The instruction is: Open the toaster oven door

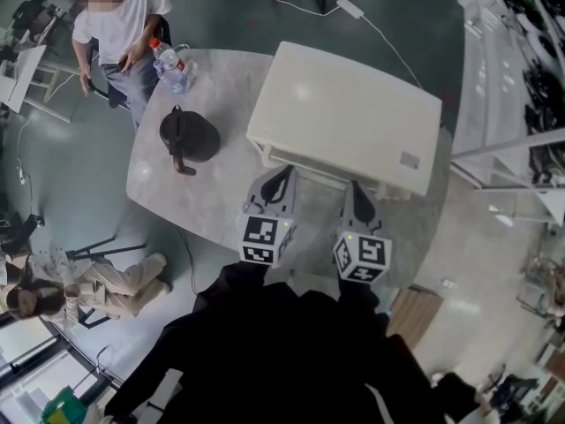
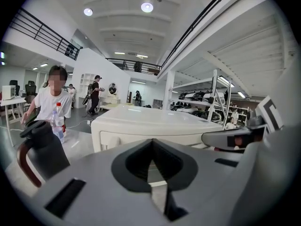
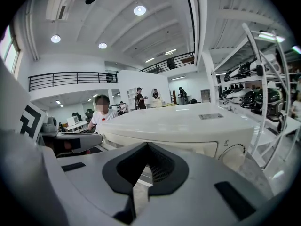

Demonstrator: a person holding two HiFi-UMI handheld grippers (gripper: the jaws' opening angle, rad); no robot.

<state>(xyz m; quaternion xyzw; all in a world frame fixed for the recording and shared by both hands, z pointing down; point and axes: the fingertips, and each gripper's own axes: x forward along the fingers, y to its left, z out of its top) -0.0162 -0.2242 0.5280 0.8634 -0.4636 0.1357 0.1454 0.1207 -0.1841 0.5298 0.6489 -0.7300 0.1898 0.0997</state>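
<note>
a, worktop [image 1: 168,193]: pale slab with rounded corners, seen from above, carrying the task's things
b, toaster oven [image 1: 349,113]: white box toward the 2 o'clock part of the worktop, its front turned to 6 o'clock, toward the camera's wearer
c, seated person [image 1: 119,25]: off the worktop at 10 o'clock, taking no part
d, door [image 2: 141,136]: broad front panel of the toaster oven, flush with the case in both gripper views and so judged closed; its handle cannot be made out for certain
e, left tool [image 1: 284,173]: at 7 o'clock of the toaster oven, tip near the left half of the front, jaws pressed together with nothing between them
f, right tool [image 1: 356,188]: at 5 o'clock of the toaster oven, tip near the right half of the front, jaws likewise pressed together and empty
g, jug [image 1: 188,137]: dark, handled, at 9 o'clock of the toaster oven and well apart from it
h, bottle [image 1: 169,64]: clear, red-capped, at 11 o'clock of the jug near the far edge
i, dial [image 3: 233,155]: at the 3 o'clock end of the front

Step in hand, as judged: the approach; neither tool appears to touch the door. The next move calls for one tool to spread, close on the door's upper edge or handle, and draw it outward and down, probably on a bottom hinge; the other tool may need to steady the case against sliding
</note>
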